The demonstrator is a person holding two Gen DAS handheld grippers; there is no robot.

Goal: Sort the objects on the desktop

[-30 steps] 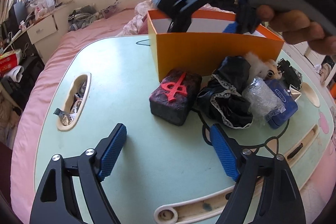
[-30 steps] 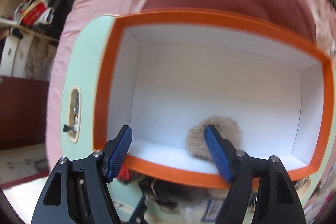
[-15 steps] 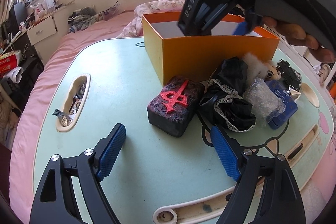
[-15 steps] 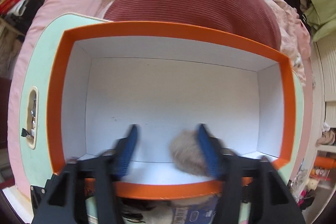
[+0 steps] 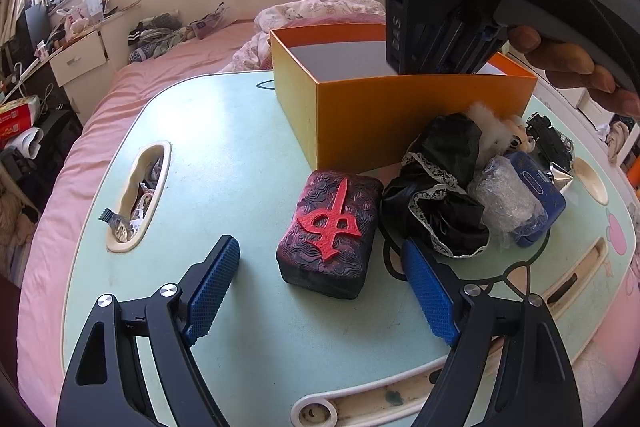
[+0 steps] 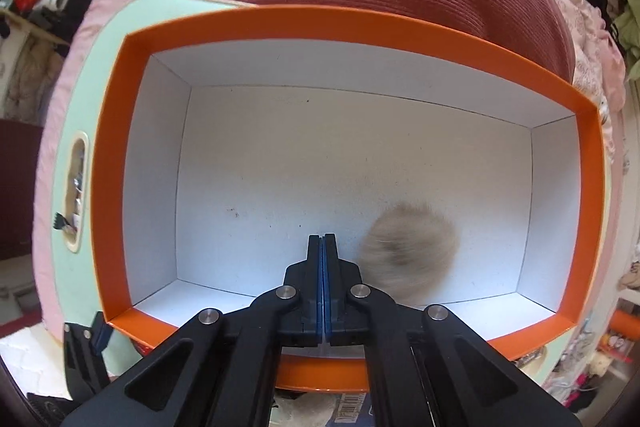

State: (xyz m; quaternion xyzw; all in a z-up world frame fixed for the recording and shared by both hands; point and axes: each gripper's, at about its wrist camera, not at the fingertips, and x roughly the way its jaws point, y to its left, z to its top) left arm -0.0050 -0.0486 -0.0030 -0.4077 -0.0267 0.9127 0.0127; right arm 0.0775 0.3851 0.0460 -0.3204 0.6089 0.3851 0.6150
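An orange box (image 5: 400, 115) with a white inside stands on the pale green table (image 5: 224, 155). In the right wrist view a beige fur ball (image 6: 408, 247) lies on the box floor (image 6: 320, 163). My right gripper (image 6: 323, 247) is shut and empty above the box, left of the fur ball; its body (image 5: 432, 7) shows above the box in the left wrist view. My left gripper (image 5: 320, 283) is open and low over the table, its pads either side of a dark block with a red symbol (image 5: 332, 227).
Right of the block lie a black lace cloth (image 5: 440, 199), a bubble-wrap bundle (image 5: 508, 199), a blue case (image 5: 540, 191), a white plush (image 5: 496, 131) and a black item (image 5: 548, 139). A table slot (image 5: 138, 195) holds wrappers. A pink bed surrounds the table.
My right gripper has closed from open, empty, and the fur ball stays on the box floor. My left gripper has moved closer to the dark block.
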